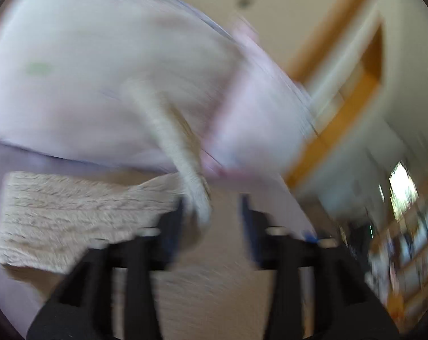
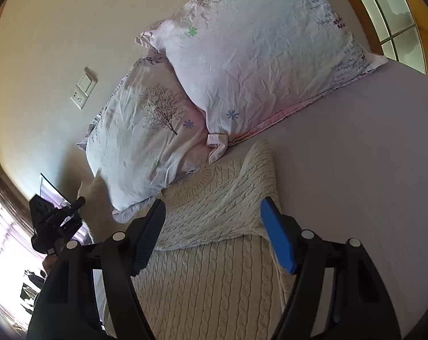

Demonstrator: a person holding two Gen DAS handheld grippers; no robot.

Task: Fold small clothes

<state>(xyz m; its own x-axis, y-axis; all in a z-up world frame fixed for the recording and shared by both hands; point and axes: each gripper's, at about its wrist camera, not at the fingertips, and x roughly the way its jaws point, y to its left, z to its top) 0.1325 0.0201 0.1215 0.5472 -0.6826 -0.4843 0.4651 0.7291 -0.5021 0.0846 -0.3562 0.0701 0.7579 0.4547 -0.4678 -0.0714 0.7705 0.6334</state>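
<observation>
A cream cable-knit sweater (image 2: pixel 214 255) lies on the lilac bed sheet (image 2: pixel 355 170), one sleeve folded across its body. My right gripper (image 2: pixel 212 232) is open and empty just above the folded sleeve. The left wrist view is blurred by motion. There my left gripper (image 1: pixel 214 212) has its jaws apart, and a cream sleeve (image 1: pixel 182 158) runs down beside its left finger (image 1: pixel 175 221). Whether the sleeve is held I cannot tell. The sweater's body (image 1: pixel 72 215) lies to the left. The left gripper also shows in the right wrist view (image 2: pixel 58 221), at the sweater's far left side.
Two floral pillows (image 2: pixel 256 56) (image 2: pixel 146 141) lean at the head of the bed against a cream wall with a switch plate (image 2: pixel 83 90). A window (image 2: pixel 398 19) is at the upper right. Blurred shelves (image 1: pixel 406 255) stand at the right in the left wrist view.
</observation>
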